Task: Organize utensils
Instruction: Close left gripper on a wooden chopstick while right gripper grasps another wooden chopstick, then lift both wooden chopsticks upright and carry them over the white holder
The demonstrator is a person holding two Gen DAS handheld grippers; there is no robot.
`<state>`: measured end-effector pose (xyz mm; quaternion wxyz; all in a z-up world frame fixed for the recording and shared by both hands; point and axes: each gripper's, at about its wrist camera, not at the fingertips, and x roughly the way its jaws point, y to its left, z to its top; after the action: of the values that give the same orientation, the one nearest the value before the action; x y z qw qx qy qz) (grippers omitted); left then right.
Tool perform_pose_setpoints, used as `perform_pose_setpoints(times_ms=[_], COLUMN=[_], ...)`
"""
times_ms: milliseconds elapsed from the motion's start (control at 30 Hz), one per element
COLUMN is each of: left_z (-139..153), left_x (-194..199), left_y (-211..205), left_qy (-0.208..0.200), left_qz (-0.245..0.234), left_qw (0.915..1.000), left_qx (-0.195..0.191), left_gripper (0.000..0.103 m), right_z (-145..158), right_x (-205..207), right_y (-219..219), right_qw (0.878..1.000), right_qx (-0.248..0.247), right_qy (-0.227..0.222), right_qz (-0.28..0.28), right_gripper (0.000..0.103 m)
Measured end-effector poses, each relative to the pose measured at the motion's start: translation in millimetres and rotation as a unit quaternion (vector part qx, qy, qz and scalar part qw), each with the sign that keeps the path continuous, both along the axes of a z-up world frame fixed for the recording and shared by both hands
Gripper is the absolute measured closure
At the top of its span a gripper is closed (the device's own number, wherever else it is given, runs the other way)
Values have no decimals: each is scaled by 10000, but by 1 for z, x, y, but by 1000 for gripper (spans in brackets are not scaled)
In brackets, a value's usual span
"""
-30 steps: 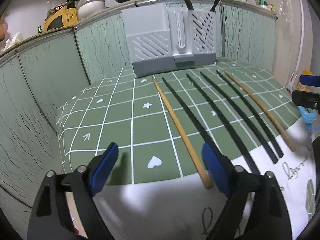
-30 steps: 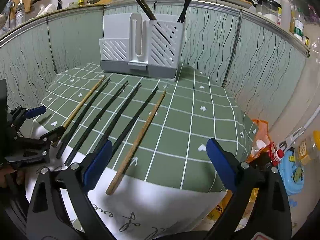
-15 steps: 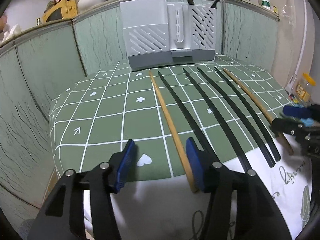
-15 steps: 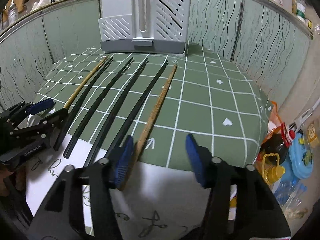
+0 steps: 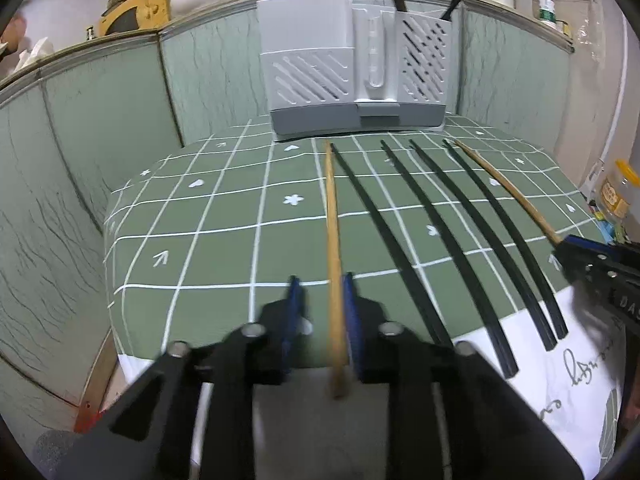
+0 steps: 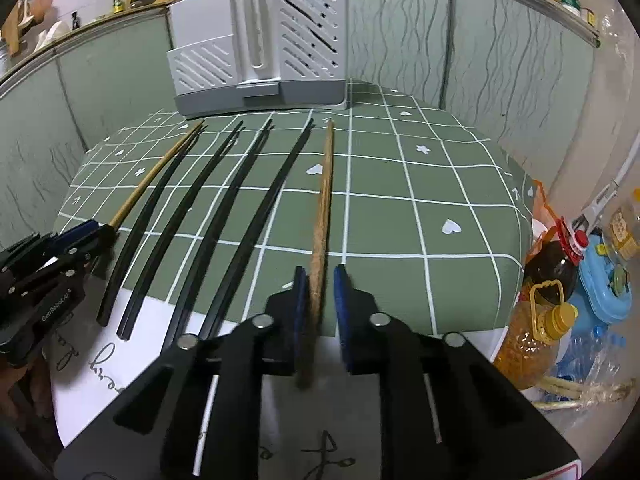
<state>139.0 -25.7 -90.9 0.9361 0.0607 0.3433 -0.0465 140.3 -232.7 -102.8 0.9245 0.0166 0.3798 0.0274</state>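
Wooden chopstick [image 5: 333, 232], pale tan, running forward from between blue pads [image 5: 350, 312] of left gripper [image 5: 322, 280] toward grey utensil holder [image 5: 356, 68]; jaws clenched on its near end, gripper tilted down over green checked cloth [image 5: 208, 248]. Black chopsticks [image 5: 404, 248] lying beside, to the right.

Darker brown chopstick [image 6: 322, 208] gripped likewise in right gripper [image 6: 322, 270], angled down; black ones to the left.

Pale green wavy-lined panels [image 5: 216, 80] wall the checked green tablecloth [image 6: 420, 216] (a cluttered shelf [image 5: 132, 12] runs above).
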Motion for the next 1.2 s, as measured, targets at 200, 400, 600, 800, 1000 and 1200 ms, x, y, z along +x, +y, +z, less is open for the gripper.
perform_pose_setpoints(times_ms=[200,400,600,800,1000,1200], left_z=[3,8,17,29,41,54], left_x=[3,2,-2,-5,-8,-10], left_y=[8,15,22,26,30,33], left_qy=[78,132,78,9,-86,-198], left_qz=[-44,-43,-78,-112,-152,-172], left_qw=[9997,9991,9989,9986,9983,9977], left_qx=[-206,-408,-465,-524,-562,-621], left_gripper=[97,97,96,96,96,96], right_z=[0,8,24,36,41,49], right_x=[0,-3,-7,-10,-10,-14], right_y=[-4,-10,-16,-18,-18,-20], right_qw=[10000,10000,9999,9997,9996,9995], right_qx=[27,83,104,108,131,136], right_qy=[5,-47,-126,-144,-83,-186], right_qz=[-65,2,48,161,225,198], right_gripper=[96,96,96,96,96,96])
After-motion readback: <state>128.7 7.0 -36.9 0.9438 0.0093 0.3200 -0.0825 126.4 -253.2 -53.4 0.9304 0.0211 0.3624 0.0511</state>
